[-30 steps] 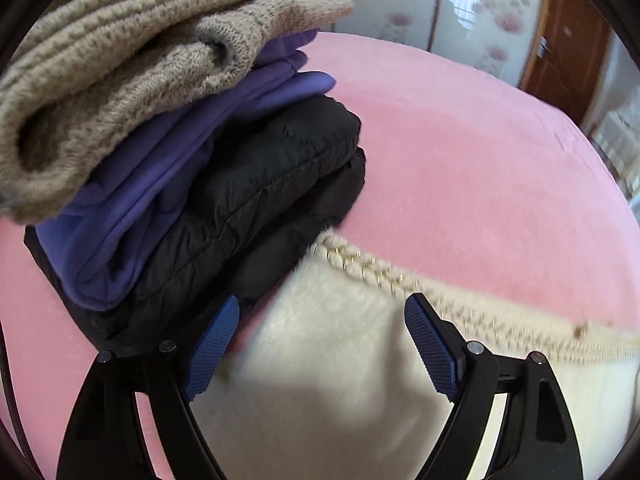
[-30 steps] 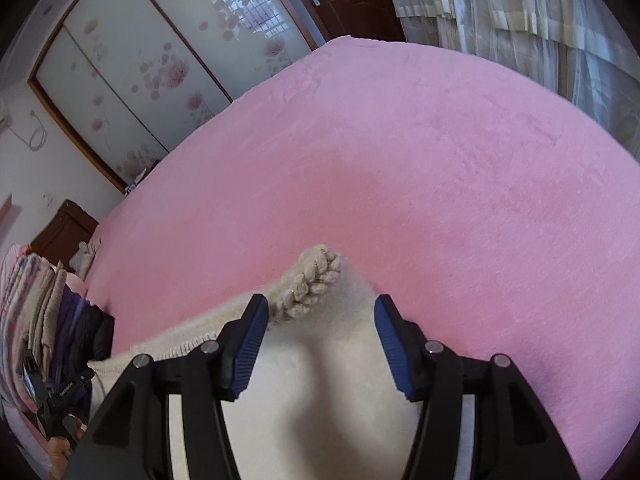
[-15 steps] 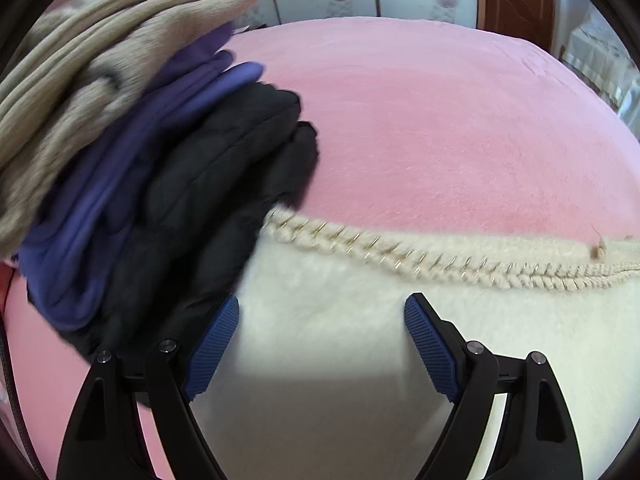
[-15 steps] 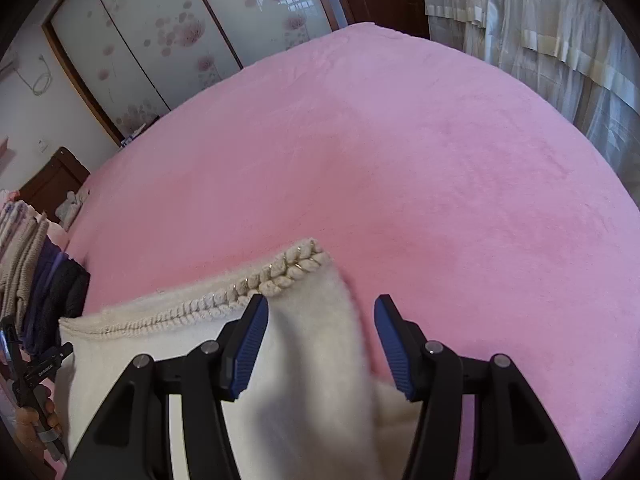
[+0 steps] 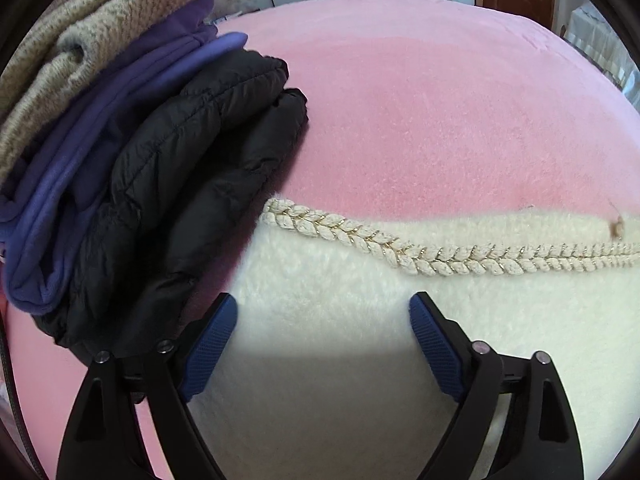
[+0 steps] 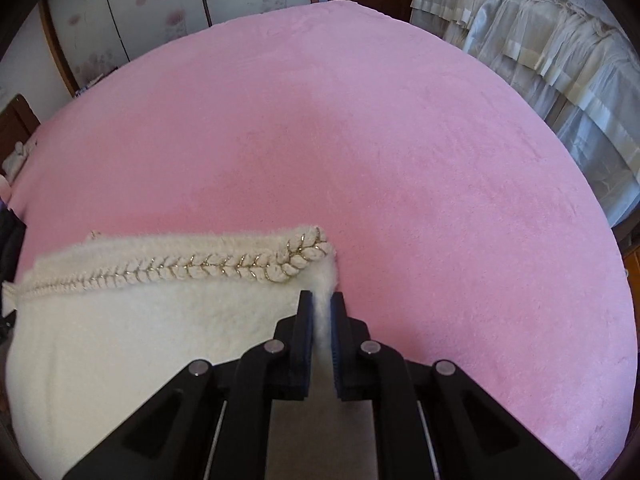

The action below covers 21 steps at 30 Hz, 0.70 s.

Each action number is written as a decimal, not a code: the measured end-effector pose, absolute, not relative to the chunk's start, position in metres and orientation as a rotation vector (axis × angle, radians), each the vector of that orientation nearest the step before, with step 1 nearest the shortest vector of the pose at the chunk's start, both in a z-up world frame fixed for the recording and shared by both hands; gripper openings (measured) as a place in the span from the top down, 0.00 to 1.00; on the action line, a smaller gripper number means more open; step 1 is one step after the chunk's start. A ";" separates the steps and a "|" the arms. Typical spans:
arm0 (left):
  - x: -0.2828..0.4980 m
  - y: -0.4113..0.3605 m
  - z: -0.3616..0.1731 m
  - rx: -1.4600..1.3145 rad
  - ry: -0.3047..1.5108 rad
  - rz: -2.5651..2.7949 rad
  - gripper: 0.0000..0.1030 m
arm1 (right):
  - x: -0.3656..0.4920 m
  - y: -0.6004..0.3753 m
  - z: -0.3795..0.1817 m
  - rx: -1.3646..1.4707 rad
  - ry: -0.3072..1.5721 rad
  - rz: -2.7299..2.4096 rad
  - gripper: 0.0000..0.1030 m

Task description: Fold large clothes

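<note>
A cream fluffy garment with a braided gold-flecked trim lies flat on the pink bed. My left gripper hovers over the garment's left part, near its corner; its jaws are opening wide and the blue pads grip nothing. In the right wrist view the same garment fills the lower left. My right gripper is closing on the garment's right edge just below the end of the trim, with a tuft of cream fleece pinched between its pads.
A stack of folded clothes sits against the garment's left side: a black puffer jacket, a purple top, a beige knit on top. Pale curtains hang beyond the bed's right edge, floral wardrobe doors at the back.
My right gripper has gone from wide open to closed on the garment's right edge. Both grippers have sunk towards the garment and rolled, so it now lies flatter and wider in view.
</note>
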State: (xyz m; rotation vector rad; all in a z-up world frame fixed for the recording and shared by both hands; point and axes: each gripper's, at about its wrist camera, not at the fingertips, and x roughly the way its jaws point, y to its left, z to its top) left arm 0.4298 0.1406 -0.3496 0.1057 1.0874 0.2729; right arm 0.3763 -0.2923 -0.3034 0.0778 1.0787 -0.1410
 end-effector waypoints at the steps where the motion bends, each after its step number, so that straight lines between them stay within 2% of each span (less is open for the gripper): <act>1: 0.425 0.137 -0.345 0.120 1.071 0.283 0.13 | 0.377 -0.290 -0.302 0.076 1.073 -0.142 0.92; 3: 0.415 0.131 -0.335 0.162 1.041 0.301 0.13 | 0.371 -0.288 -0.287 0.086 1.029 -0.134 0.88; 6: 0.388 0.117 -0.311 0.220 0.957 0.295 0.13 | 0.340 -0.284 -0.253 0.118 0.927 -0.069 0.88; 9: 0.337 0.099 -0.275 0.221 0.841 0.251 0.13 | 0.294 -0.264 -0.215 0.112 0.820 0.042 0.78; 11: 0.301 0.089 -0.257 0.182 0.794 0.218 0.11 | 0.257 -0.242 -0.201 0.127 0.783 0.153 0.77; 16: 0.237 0.066 -0.240 0.025 0.811 0.184 0.10 | 0.189 -0.174 -0.206 0.131 0.810 0.335 0.77; 21: 0.193 0.056 -0.273 -0.061 0.829 0.221 0.10 | 0.146 -0.112 -0.235 0.011 0.822 0.358 0.77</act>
